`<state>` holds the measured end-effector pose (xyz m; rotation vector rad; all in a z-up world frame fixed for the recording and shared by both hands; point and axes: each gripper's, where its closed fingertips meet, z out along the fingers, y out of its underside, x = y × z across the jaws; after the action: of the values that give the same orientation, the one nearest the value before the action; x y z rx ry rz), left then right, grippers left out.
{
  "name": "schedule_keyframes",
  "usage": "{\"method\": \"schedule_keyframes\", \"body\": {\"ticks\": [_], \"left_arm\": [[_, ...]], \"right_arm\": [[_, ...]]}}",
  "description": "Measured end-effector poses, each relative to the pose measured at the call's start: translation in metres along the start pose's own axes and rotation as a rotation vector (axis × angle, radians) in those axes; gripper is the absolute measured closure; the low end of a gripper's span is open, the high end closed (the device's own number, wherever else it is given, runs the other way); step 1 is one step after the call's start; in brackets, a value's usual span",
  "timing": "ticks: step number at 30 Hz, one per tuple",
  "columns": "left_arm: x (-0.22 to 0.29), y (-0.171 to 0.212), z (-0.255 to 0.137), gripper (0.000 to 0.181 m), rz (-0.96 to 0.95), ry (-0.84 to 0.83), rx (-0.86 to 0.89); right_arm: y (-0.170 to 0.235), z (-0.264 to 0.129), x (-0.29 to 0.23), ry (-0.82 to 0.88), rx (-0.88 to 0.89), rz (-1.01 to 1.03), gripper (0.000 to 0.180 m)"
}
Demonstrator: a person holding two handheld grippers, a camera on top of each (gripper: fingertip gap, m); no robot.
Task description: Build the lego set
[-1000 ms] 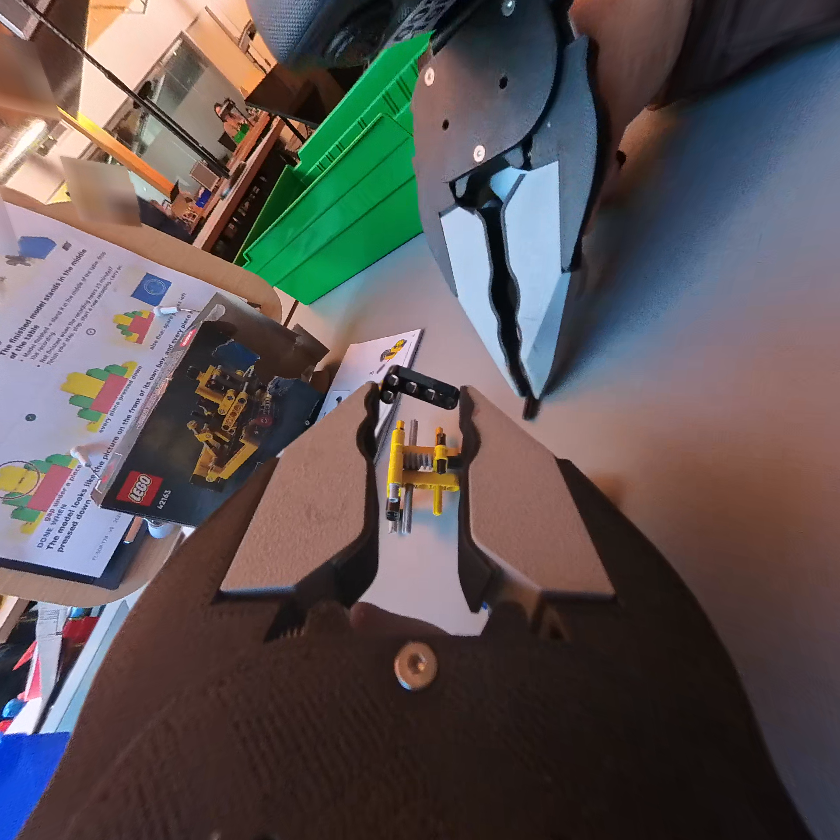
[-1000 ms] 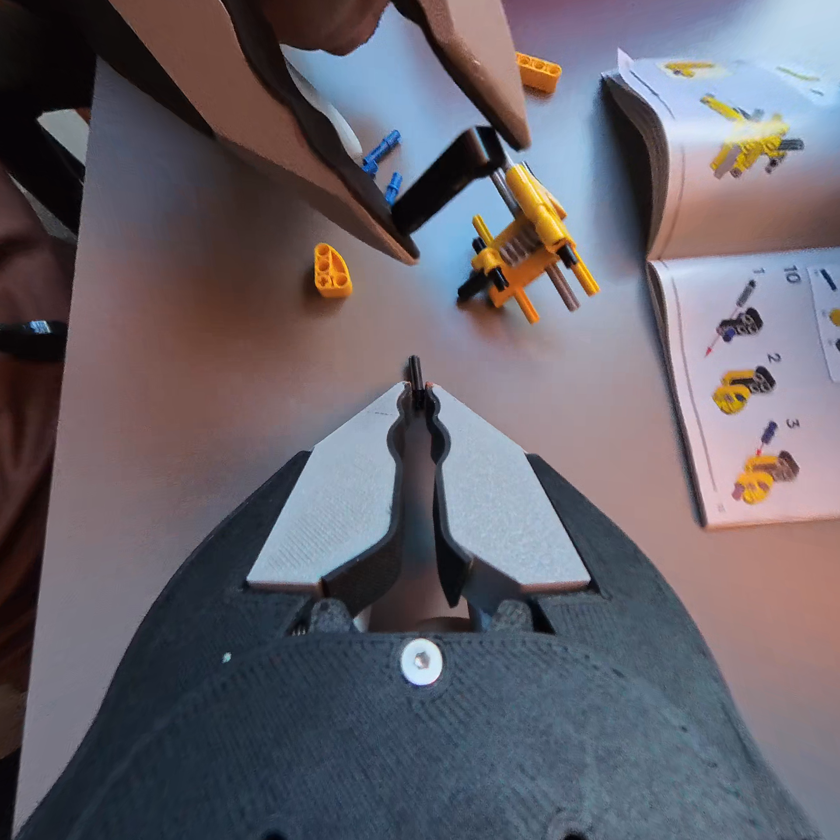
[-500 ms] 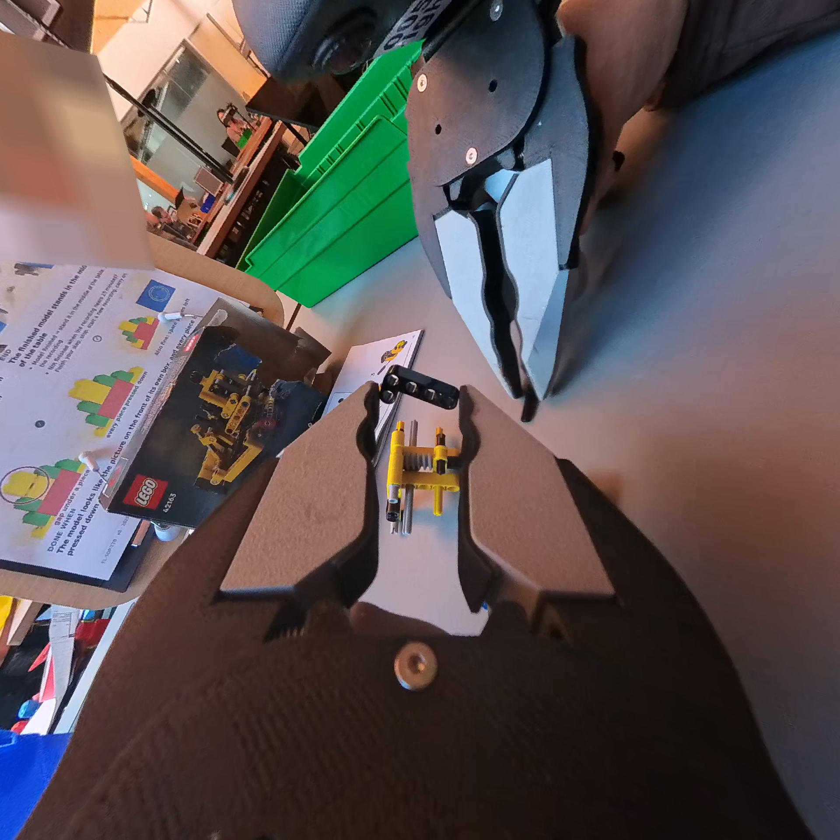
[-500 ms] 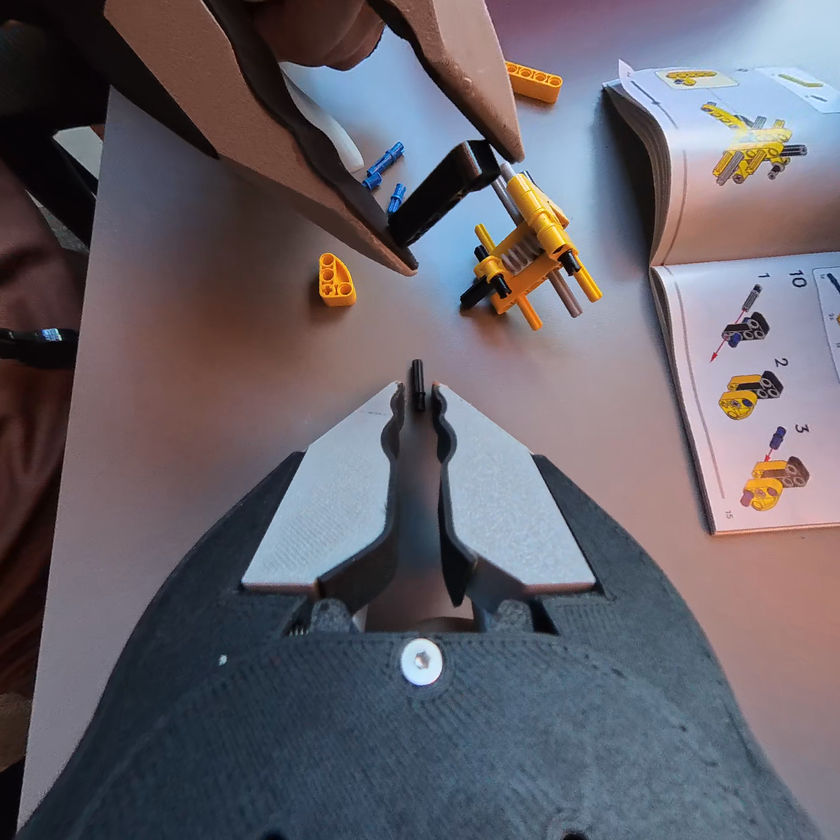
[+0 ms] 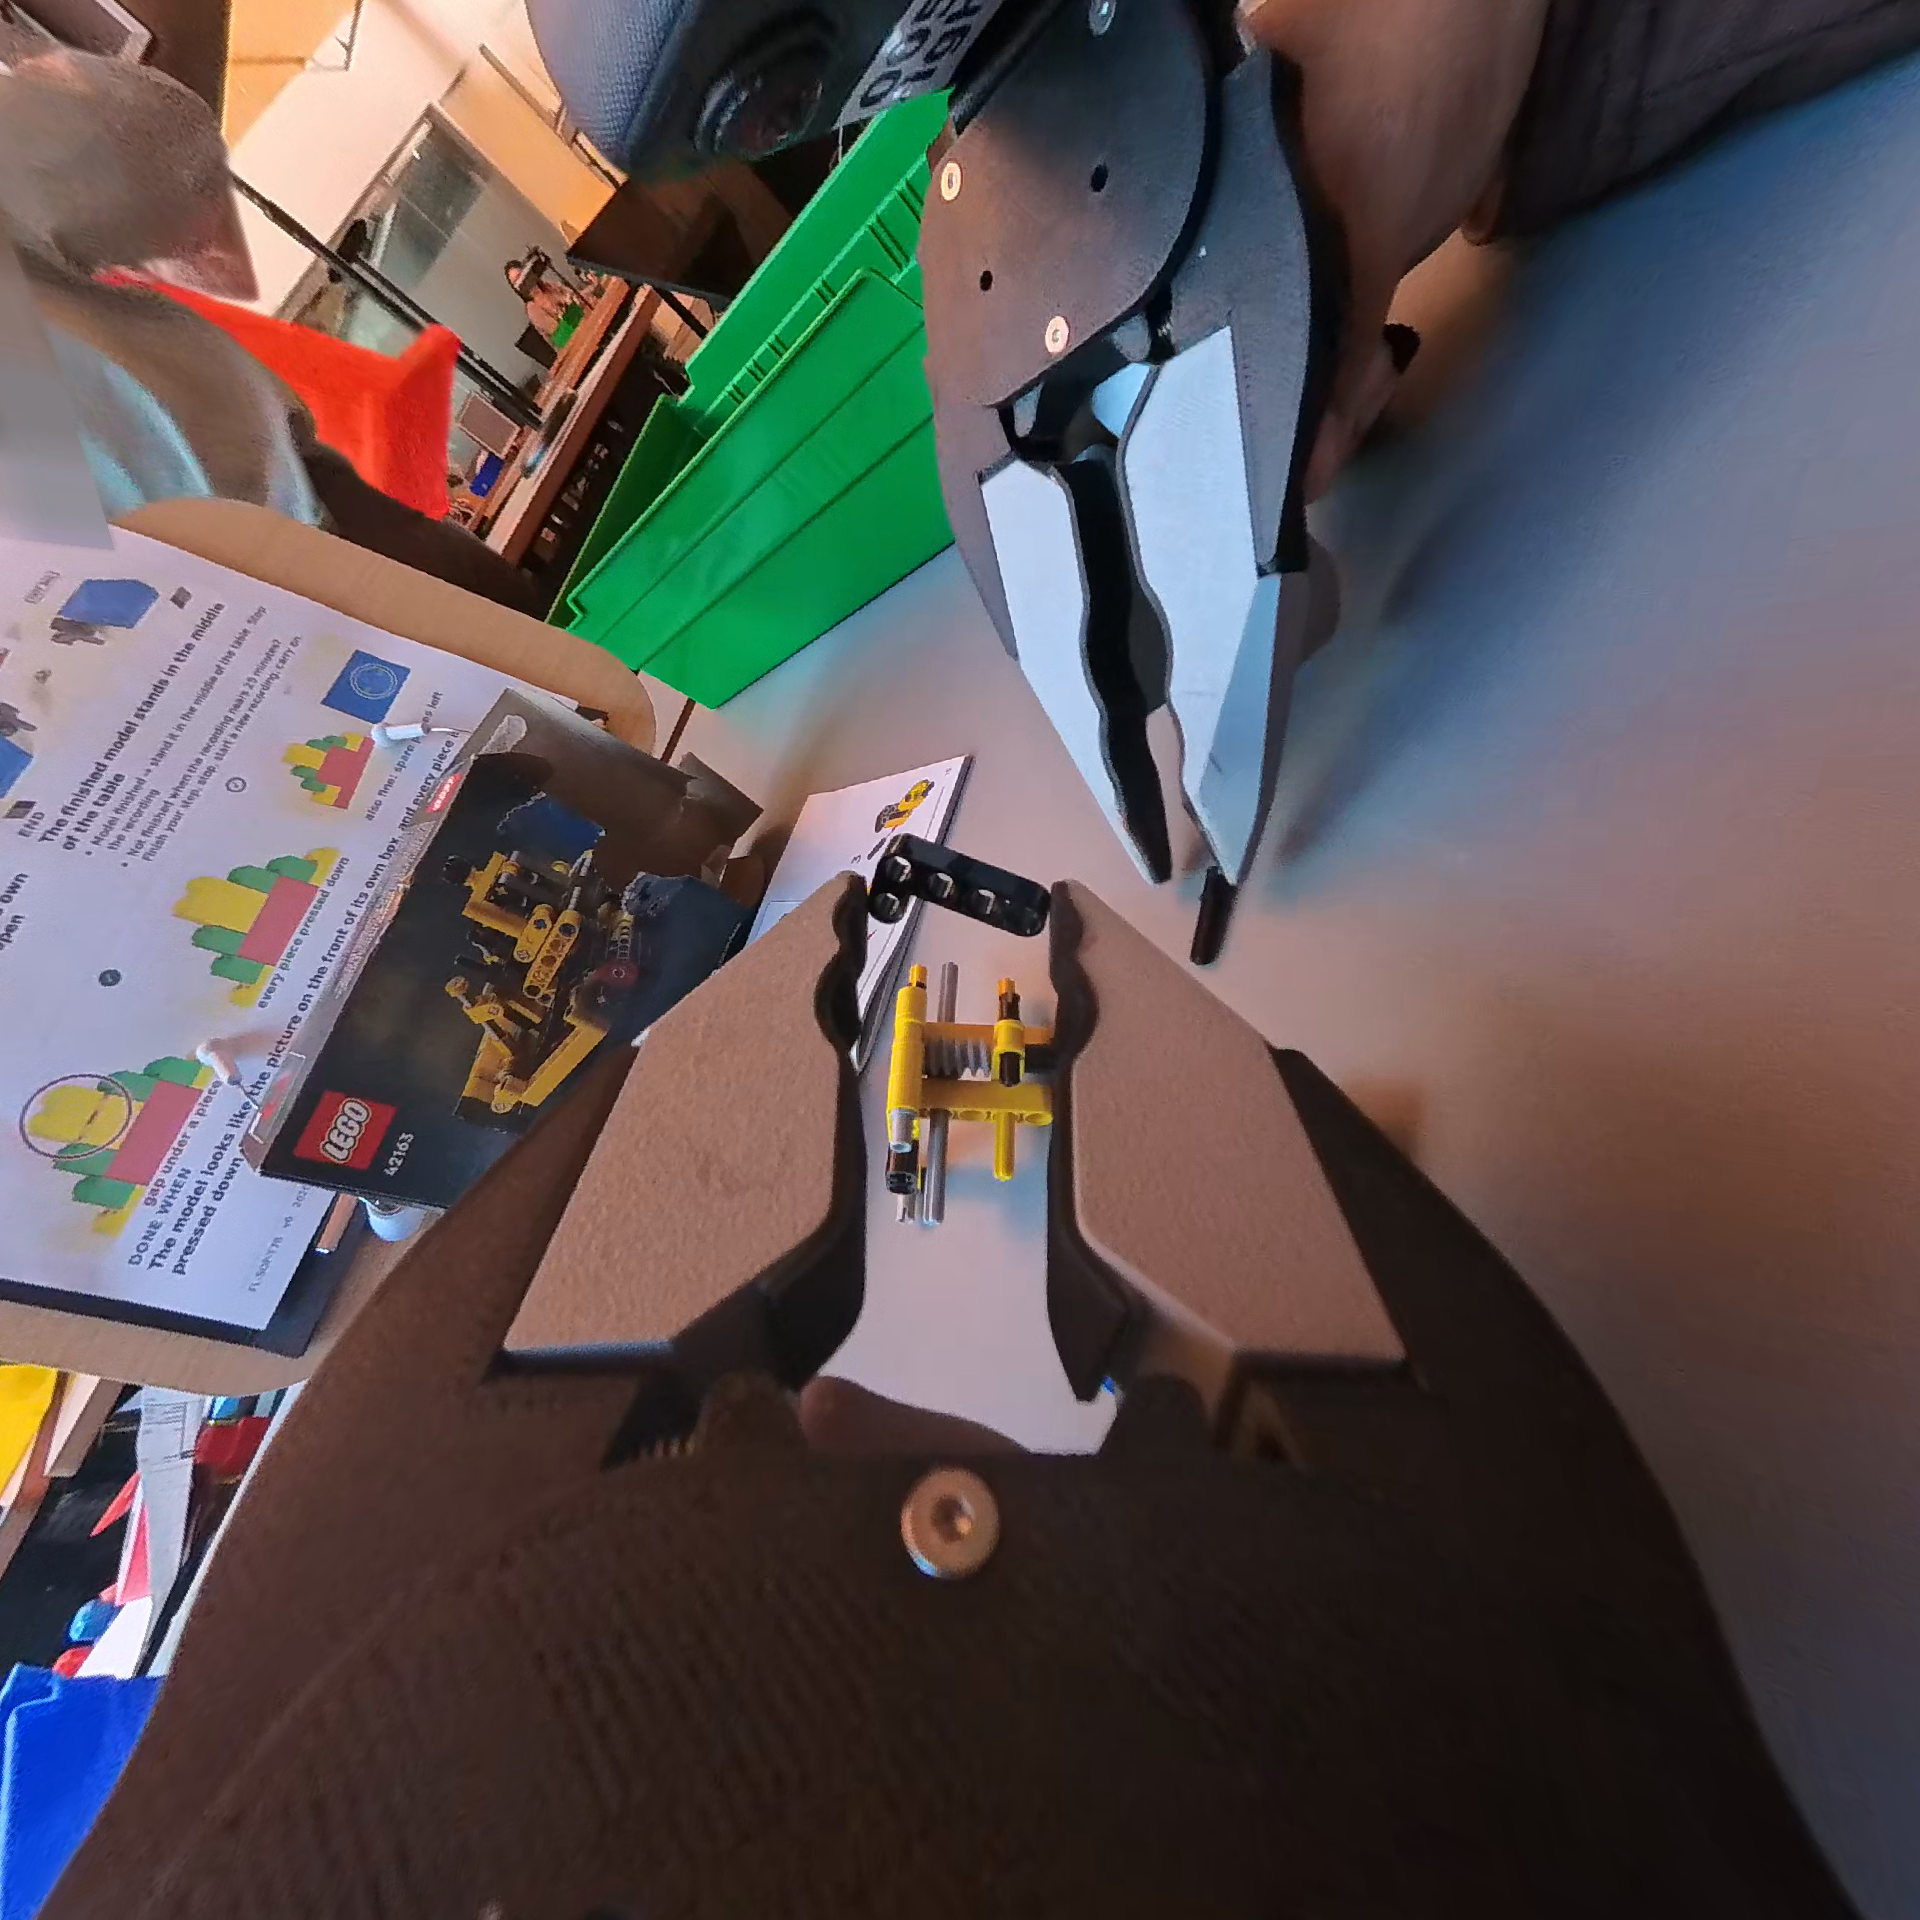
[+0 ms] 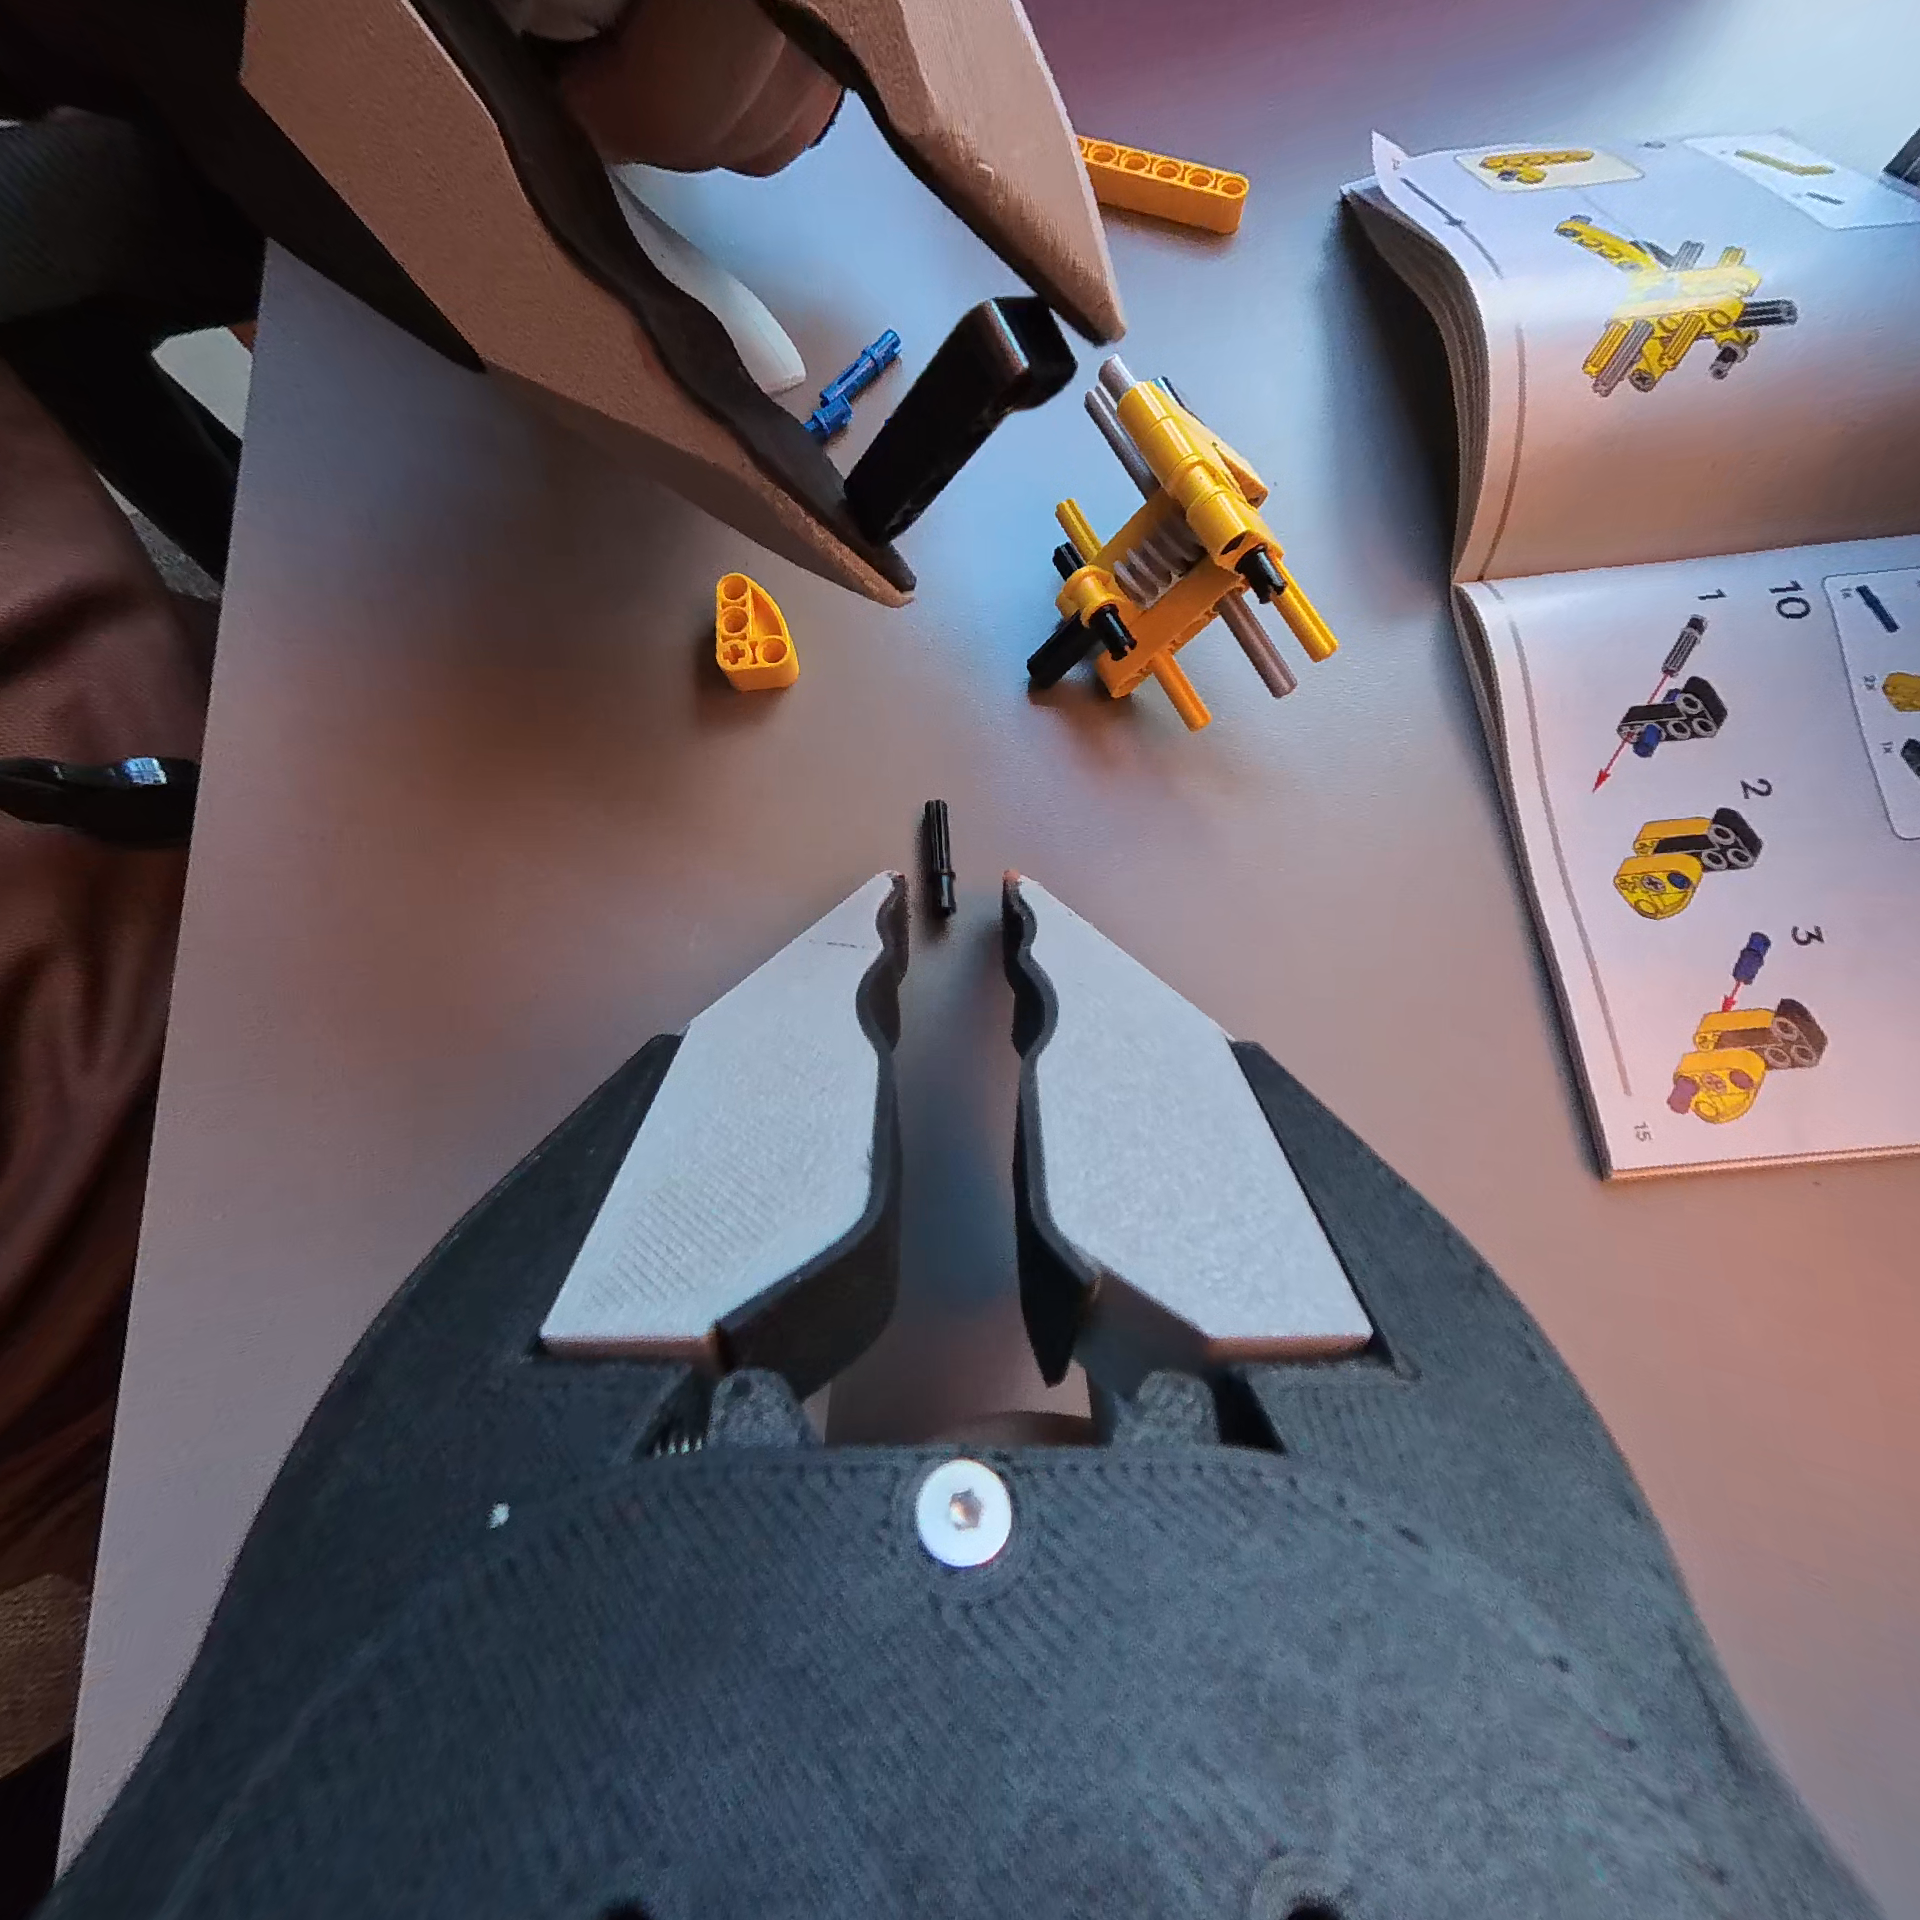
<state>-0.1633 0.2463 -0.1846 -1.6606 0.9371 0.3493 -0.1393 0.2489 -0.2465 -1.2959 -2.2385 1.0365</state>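
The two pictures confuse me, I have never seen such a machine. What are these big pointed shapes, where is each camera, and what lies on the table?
No robot: a person holds one pair of tongs in each hand, with a camera on each looking along its fingers. The brown left tongs grip a black beam. The grey right tongs are open, with a small black pin lying on the grey table between their tips. Also there: a yellow assembly, a small yellow piece, blue pins, an orange beam and an open instruction booklet.

Between the brown left gripper's tips, a black beam; beyond it, a yellow-and-grey assembly; ahead of the grey-padded right gripper, a black pin; left, a yellow piece.
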Motion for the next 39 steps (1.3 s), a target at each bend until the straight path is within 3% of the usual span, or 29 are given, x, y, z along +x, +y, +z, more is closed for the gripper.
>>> {"method": "schedule_keyframes", "body": {"ticks": [7,16,22,25,39], "left_arm": [[0.005,-0.012,-0.003,0.149,0.019,0.013,0.06],[0.014,-0.034,-0.011,0.149,0.066,0.028,0.183],[0.016,-0.038,-0.012,0.149,0.118,0.005,0.206],[0.016,-0.04,-0.013,0.149,0.129,-0.004,0.217],[0.015,-0.039,-0.013,0.149,0.146,-0.023,0.211]], "right_arm": [[-0.027,-0.015,-0.007,-0.073,0.156,0.051,0.163],[-0.066,-0.038,-0.033,-0.313,0.388,0.157,0.152],[-0.071,-0.037,-0.039,-0.379,0.421,0.185,0.159],[-0.073,-0.038,-0.041,-0.402,0.43,0.188,0.173],[-0.074,-0.039,-0.039,-0.417,0.448,0.207,0.175]]}}
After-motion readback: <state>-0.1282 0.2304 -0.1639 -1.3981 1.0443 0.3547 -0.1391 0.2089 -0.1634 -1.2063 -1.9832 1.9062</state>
